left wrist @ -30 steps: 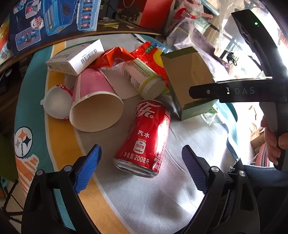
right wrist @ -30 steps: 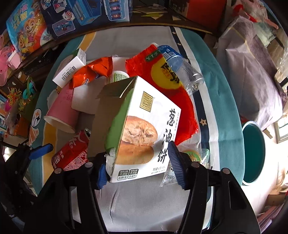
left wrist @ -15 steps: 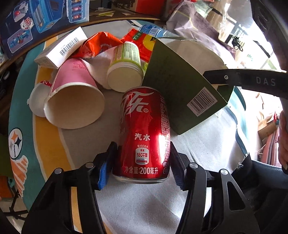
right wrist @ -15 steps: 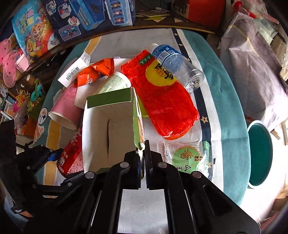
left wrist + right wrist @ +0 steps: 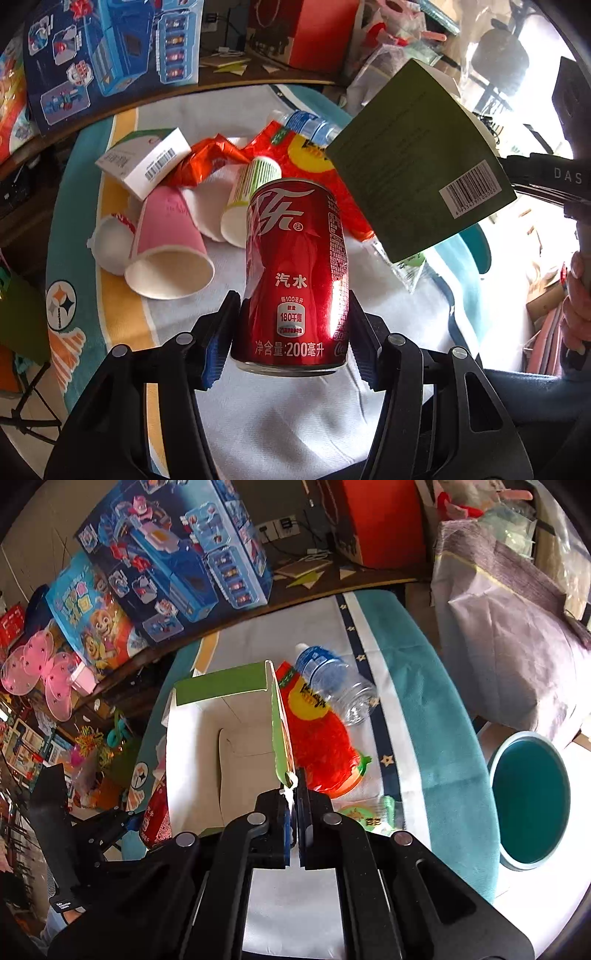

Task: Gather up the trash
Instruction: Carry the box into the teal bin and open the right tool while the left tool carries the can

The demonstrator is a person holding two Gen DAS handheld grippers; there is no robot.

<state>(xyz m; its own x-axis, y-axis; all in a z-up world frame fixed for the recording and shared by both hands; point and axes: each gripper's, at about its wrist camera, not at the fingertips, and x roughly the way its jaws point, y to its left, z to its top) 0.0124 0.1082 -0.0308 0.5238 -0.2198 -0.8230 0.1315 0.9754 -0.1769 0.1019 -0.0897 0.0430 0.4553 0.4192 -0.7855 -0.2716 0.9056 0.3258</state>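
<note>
1. Trash covers the far half of the tabletop [image 5: 280, 424]: a pink paper cup [image 5: 168, 254] on its side towards the left edge, a white barcoded carton [image 5: 147, 160] behind it, a green-striped cup [image 5: 251, 199], a crumpled orange wrapper [image 5: 207, 158], a red snack bag [image 5: 321, 742] and a clear water bottle [image 5: 332, 683] towards the far right.
2. The left gripper [image 5: 291, 332] has its jaws half closed and pressed on either side of a red soda can [image 5: 295, 273], which appears lifted clear of the cloth.
3. The right gripper [image 5: 293, 808] has its jaws fully closed, pinching the thin edge of an opened green food box [image 5: 225, 738], also raised above the tabletop.
4. A teal bin [image 5: 528, 797] stands beyond the tabletop's right edge and looks empty as far as its inside shows.
5. Progress, judging by this: early. Two pieces are in hand but not yet binned; the cups, carton, wrappers and bottle are left lying, along with a small green-printed packet [image 5: 369, 814] near the right edge.
</note>
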